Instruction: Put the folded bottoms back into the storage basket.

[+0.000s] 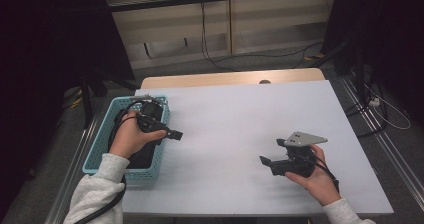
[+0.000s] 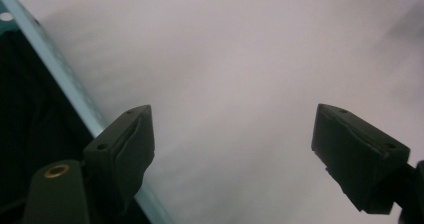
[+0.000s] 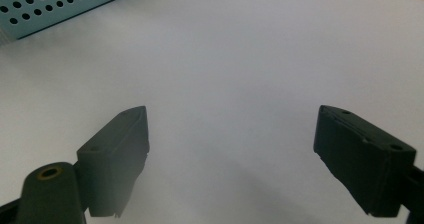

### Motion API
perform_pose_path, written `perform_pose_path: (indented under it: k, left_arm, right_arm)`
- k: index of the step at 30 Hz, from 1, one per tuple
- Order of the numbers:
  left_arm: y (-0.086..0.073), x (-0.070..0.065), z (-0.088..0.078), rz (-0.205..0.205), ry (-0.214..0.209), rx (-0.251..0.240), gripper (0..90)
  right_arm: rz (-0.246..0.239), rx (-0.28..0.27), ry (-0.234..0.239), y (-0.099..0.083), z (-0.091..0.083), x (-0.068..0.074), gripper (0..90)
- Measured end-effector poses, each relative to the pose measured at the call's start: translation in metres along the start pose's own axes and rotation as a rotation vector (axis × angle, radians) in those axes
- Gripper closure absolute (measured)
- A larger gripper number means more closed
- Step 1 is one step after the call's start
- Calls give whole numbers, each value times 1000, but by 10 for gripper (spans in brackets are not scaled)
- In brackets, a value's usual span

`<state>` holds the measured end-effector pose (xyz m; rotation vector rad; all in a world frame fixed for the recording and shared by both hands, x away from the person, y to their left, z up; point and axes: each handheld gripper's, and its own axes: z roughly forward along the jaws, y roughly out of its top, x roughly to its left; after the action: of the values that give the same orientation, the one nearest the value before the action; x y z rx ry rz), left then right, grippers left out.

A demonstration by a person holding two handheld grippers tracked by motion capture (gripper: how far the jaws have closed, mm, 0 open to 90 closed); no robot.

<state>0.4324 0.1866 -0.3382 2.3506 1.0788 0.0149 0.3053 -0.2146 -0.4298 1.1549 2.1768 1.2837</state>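
In the high view, the left gripper [image 1: 170,133] sits at the left, over the blue basket's [image 1: 102,136] right rim, while the right gripper [image 1: 270,154] hovers lower right above the white table [image 1: 230,124]. Something dark lies inside the basket, hard to make out.

In the left gripper view, the jaws are spread wide with nothing between them; the basket rim [image 2: 65,76] runs along the left edge.

In the right gripper view, the jaws are spread wide and empty over bare table, with the basket wall [image 3: 60,4] at the upper left.

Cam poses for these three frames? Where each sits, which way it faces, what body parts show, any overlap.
High view: above the person's side, looking forward and down on the white table; both forearms, left gripper over the teal basket, right gripper.
Left gripper view: on the left gripper, facing the table; jaws open, empty.
Right gripper view: on the right gripper, facing the table; jaws open, empty.
Shared: basket.
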Motion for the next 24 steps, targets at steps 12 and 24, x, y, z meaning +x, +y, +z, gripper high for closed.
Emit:
perform_pose_path:
  k: [12, 24]
  left_arm:
    - [-3, -11, 13, 13, -25, 1, 150]
    - [-2, -34, 32, 57, -60, 3, 139]
  right_arm:
    - [-10, 2, 5, -3, -4, 0, 138]
    - [-7, -2, 8, -3, -7, -3, 134]
